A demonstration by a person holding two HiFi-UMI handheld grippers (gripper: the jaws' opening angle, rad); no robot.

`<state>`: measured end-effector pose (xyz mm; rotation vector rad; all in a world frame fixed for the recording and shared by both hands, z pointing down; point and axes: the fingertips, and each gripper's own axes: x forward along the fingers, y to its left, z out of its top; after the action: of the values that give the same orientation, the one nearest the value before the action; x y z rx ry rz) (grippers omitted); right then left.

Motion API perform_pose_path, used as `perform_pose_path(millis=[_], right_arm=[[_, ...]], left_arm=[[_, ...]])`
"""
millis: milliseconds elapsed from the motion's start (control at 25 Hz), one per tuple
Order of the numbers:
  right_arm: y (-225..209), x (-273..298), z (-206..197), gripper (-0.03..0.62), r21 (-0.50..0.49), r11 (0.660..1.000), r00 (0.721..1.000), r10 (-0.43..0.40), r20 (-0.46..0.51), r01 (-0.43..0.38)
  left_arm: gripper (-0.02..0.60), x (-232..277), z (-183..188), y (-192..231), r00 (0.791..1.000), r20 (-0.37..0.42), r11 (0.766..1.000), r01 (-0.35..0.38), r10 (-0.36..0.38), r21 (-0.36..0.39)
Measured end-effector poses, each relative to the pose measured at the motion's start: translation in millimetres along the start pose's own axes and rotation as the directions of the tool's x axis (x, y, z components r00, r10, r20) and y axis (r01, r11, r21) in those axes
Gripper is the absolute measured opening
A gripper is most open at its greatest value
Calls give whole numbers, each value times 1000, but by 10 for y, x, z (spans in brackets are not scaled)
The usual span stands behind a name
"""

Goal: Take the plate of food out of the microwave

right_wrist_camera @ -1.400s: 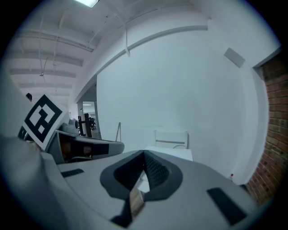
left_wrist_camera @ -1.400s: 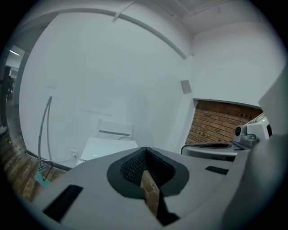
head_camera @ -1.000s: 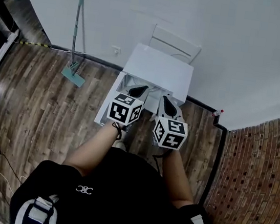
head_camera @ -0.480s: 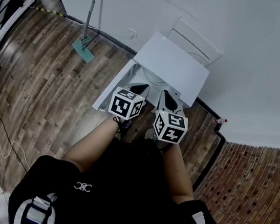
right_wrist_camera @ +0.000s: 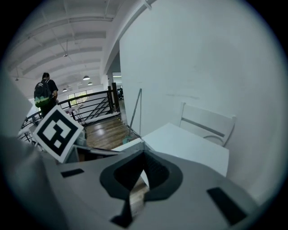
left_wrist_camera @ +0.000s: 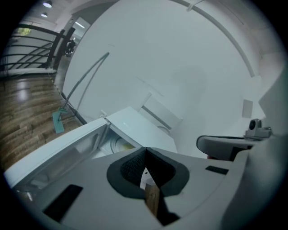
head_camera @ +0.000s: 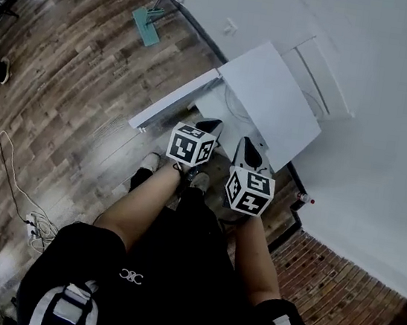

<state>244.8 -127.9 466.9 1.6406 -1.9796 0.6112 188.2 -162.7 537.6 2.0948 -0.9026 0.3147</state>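
We're at the open microwave [head_camera: 272, 104], its door [head_camera: 173, 103] hanging out toward nine o'clock. The left tool [head_camera: 210, 125] is pinched fully closed, tips together with nothing between them, poised just in front of the cavity. The right tool [head_camera: 249, 146] sits beside it at three o'clock, also closed and empty. The plate of food [left_wrist_camera: 118, 144] is inside the microwave, showing under the top edge at ten o'clock of the left tool's tips, and neither tool touches it. A white chair [head_camera: 324, 77] stands behind the microwave at one o'clock.
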Motion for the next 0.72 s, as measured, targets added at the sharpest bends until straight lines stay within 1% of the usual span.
perform_pose_path(millis=[120, 240, 320, 400, 560, 640, 720], right_arm=[[-35, 160, -295, 12, -36, 999, 998, 36, -54, -37], [-105, 365, -639, 12, -66, 996, 993, 50, -106, -57], [-159, 520, -819, 12, -76, 995, 990, 51, -129, -61], [-213, 653, -954, 12, -79, 995, 988, 51, -147, -63], [-329, 785, -1140, 12, -88, 994, 985, 53, -166, -68], [-412, 815, -1207, 12, -93, 993, 984, 49, -173, -66], [-505, 801, -1281, 12, -98, 993, 982, 40, -184, -59]], left_arm=[[0, 318, -197, 268, 999, 47, 996, -24, 28, -81], [2, 680, -434, 549, 995, 83, 987, -36, 49, -158], [3, 929, -564, 753, 993, 95, 979, -47, 66, -197], [5, 1193, -693, 930, 993, 90, 972, -53, 75, -230], [107, 1703, -928, 1196, 995, 63, 954, -58, 80, -295], [150, 1953, -1016, 1303, 995, 49, 946, -71, 91, -317], [213, 2185, -1095, 1358, 994, 35, 939, -83, 100, -333]])
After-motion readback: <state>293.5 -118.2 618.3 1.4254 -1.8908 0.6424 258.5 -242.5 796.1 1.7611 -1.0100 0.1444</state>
